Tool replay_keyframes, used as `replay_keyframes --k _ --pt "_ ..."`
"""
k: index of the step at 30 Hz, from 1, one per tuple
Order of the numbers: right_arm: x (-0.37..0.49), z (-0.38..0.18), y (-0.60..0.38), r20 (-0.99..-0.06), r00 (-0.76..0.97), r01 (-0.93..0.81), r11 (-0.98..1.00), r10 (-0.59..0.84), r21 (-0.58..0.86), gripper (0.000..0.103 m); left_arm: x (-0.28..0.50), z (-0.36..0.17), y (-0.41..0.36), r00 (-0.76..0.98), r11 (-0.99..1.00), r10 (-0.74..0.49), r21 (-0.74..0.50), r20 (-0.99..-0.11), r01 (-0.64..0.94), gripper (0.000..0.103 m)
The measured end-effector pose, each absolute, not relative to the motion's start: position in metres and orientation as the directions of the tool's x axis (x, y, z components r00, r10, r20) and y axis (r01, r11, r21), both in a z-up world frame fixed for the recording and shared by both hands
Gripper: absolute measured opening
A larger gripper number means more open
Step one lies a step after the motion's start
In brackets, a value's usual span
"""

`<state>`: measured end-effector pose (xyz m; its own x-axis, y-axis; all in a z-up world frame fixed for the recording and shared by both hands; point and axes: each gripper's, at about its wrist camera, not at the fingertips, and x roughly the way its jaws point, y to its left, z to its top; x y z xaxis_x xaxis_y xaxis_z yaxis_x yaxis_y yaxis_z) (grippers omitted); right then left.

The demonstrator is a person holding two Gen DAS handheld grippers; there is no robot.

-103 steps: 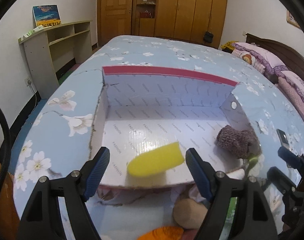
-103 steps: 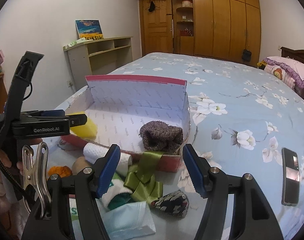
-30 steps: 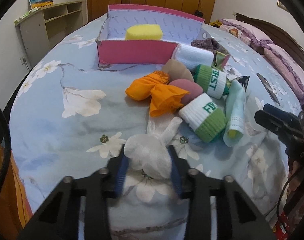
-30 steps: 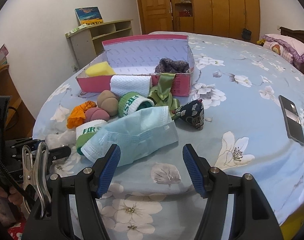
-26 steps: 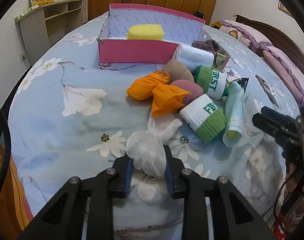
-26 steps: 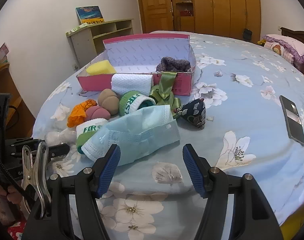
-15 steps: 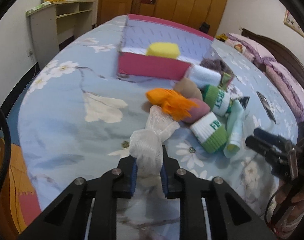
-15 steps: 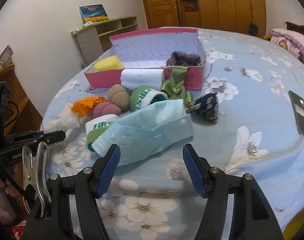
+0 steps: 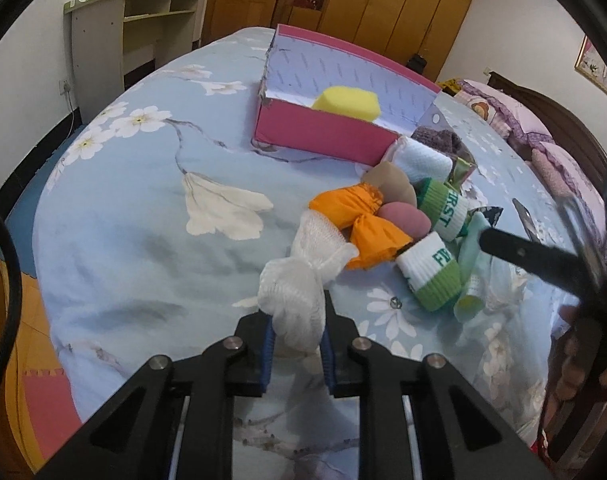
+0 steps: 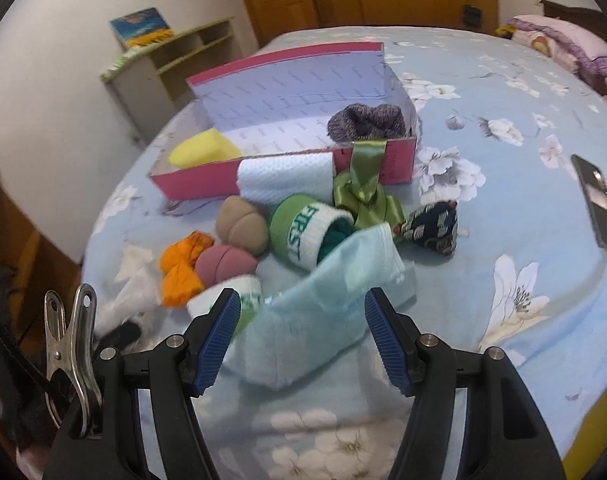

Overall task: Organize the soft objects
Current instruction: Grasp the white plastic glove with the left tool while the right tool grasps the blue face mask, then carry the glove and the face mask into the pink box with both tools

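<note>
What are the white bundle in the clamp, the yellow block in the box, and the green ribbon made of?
White bundle: looks like knitted cotton mesh, matte; open weave shows.
Yellow block: probably foam sponge, dull with soft rounded edges.
Green ribbon: likely satin, since its folds catch glossy highlights.

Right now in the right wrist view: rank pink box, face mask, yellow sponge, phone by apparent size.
1. pink box, widest by far.
2. face mask, though it lies nearest the camera, which inflates it.
3-4. yellow sponge and phone look alike; the phone lies at the distorted edge, so no ranking between them.
</note>
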<state>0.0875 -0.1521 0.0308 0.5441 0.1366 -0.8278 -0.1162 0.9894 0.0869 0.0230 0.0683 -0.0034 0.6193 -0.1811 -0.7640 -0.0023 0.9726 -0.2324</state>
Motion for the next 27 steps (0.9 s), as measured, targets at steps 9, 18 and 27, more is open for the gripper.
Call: replay_keyframes --k 9,18,27 --pt "0.089 0.004 -0.165 -0.876 0.477 -0.049 0.997 0.074 0.057 0.066 0.019 -0.002 0.073 0.632 0.965 -0.205 -0.263 -0.748 0.002 0.02" --pt "0.08 -0.007 -0.19 -0.865 0.454 -0.05 0.975 0.214 0.215 0.038 0.015 0.004 0.073 0.643 0.962 -0.215 -0.274 -0.736 0.007 0.02" --pt "0.067 0.004 -0.184 -0.836 0.51 -0.096 0.98 0.2 0.176 0.025 0.012 0.013 0.072 0.656 0.962 -0.212 -0.274 -0.724 0.008 0.02"
